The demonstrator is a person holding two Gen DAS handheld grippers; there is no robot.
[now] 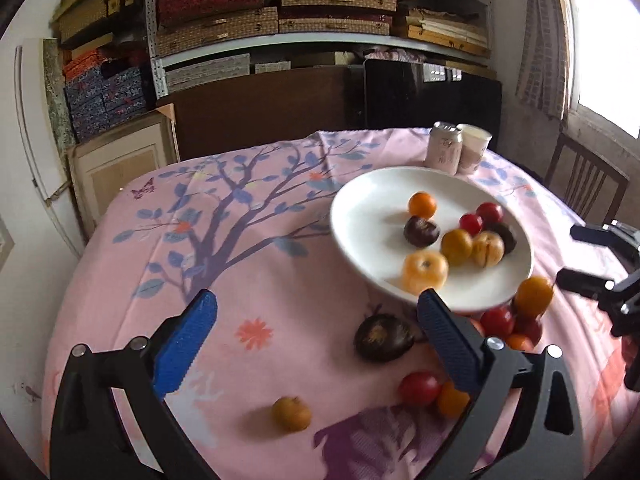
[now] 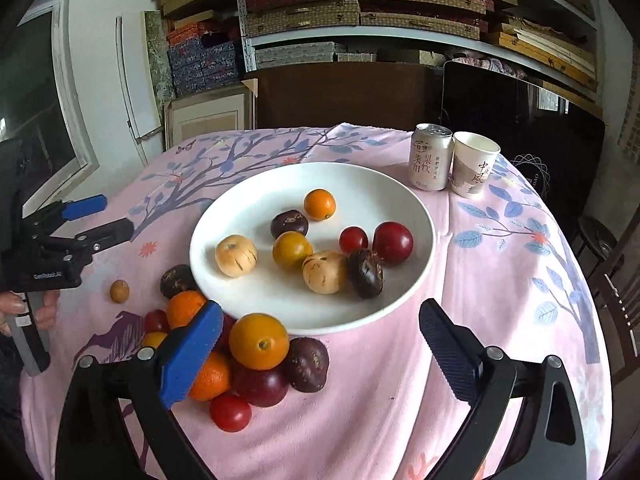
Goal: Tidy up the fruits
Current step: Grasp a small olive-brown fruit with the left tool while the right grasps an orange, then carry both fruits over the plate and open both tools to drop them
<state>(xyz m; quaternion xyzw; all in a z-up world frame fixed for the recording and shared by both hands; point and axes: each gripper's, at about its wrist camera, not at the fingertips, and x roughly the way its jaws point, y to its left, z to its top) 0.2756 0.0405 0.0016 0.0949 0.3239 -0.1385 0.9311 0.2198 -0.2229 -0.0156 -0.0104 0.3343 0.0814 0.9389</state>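
Observation:
A white plate point(image 2: 380, 200) on the pink cloth holds several small fruits, orange, yellow, red and dark purple. Against its near left rim lies a loose pile with an orange fruit point(image 2: 259, 342), a purple one point(image 2: 307, 364) and a red one point(image 2: 231, 412). My right gripper point(image 2: 320, 344) is open just before the plate with nothing between its fingers, its blue pad over the pile. My left gripper point(image 1: 320, 340) is open too and empty; a dark fruit point(image 1: 382, 338) and a small yellow fruit point(image 1: 291, 413) lie on the cloth between its fingers. In the right wrist view the left gripper point(image 2: 112, 216) is at the left.
A drink can point(image 2: 430, 158) and a paper cup point(image 2: 474, 164) stand behind the plate at the table's far right. A wooden chair point(image 1: 584, 184) is beside the table on the right. Shelves of boxes fill the back wall. A hand point(image 2: 44, 308) holds the left gripper's handle.

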